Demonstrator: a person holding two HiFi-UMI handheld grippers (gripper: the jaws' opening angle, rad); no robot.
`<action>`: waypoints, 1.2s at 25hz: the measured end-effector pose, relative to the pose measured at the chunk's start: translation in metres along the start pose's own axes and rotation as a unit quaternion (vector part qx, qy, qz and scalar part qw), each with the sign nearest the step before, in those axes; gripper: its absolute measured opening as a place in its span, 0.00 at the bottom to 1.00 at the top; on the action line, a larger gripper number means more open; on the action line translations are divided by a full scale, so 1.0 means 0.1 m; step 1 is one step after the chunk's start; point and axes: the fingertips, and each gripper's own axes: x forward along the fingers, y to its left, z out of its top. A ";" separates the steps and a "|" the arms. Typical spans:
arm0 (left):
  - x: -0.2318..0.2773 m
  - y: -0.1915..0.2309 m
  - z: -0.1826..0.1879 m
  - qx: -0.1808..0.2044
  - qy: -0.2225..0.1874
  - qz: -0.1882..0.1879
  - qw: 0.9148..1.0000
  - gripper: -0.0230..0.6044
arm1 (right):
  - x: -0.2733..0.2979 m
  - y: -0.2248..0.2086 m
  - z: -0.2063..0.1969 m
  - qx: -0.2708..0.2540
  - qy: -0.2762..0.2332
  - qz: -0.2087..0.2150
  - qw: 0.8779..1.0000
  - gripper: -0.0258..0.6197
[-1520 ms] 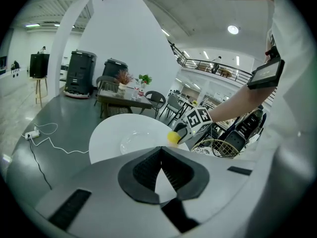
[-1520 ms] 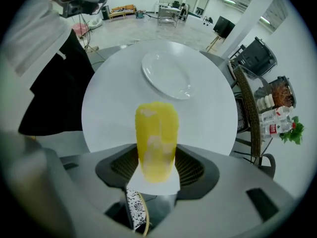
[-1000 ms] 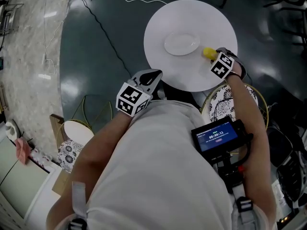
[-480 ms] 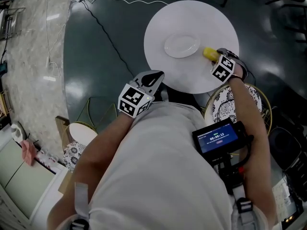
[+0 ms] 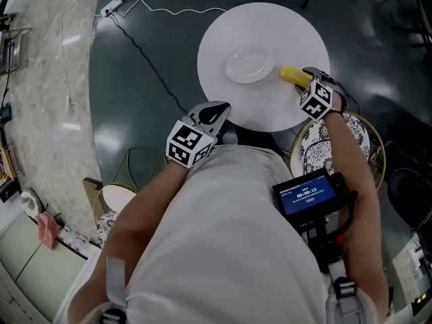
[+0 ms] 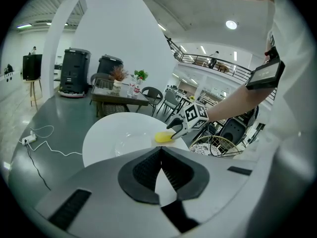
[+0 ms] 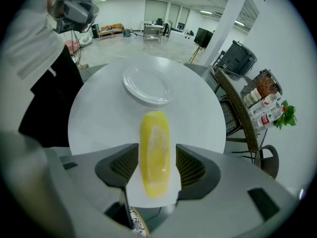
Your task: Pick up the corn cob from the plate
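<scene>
While the left gripper (image 5: 214,111) hangs just off the near edge of the round white table (image 5: 263,110) with its jaws pressed together on nothing, the right gripper (image 7: 156,157) pinches the corn cob (image 7: 154,130) between its two dark pads. The yellow cob lies lengthwise along the jaws, its far end poking out past them toward the plate (image 7: 130,83). It is off the plate, over bare tabletop just to the plate's right as the head view shows it. The plate is white, holds nothing, and sits near the middle of the table.

From the left gripper view, the right gripper and the cob show at the table's right edge, beyond the closed jaw tips. A wire-framed chair (image 5: 351,137) with a patterned cushion stands beside the table under the right forearm. A white cable (image 5: 172,5) trails across the dark floor.
</scene>
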 end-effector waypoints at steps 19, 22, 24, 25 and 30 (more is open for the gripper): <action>-0.61 -0.16 0.06 0.045 -0.045 -0.031 0.997 0.05 | -1.12 0.42 0.27 0.109 -0.072 -0.117 0.984 0.05; -0.74 -0.10 0.08 0.054 -0.049 -0.035 0.997 0.05 | -1.32 0.49 0.41 0.179 -0.113 -0.127 0.969 0.05; -0.82 -0.06 0.07 0.061 -0.051 -0.036 0.996 0.05 | -1.42 0.58 0.49 0.230 -0.151 -0.131 0.952 0.05; -0.86 -0.03 0.06 0.064 -0.051 -0.036 0.996 0.05 | -1.48 0.62 0.54 0.252 -0.171 -0.134 0.943 0.05; -1.01 0.06 0.09 0.076 -0.057 -0.036 0.995 0.05 | -1.84 0.78 0.74 0.344 -0.265 -0.145 0.889 0.05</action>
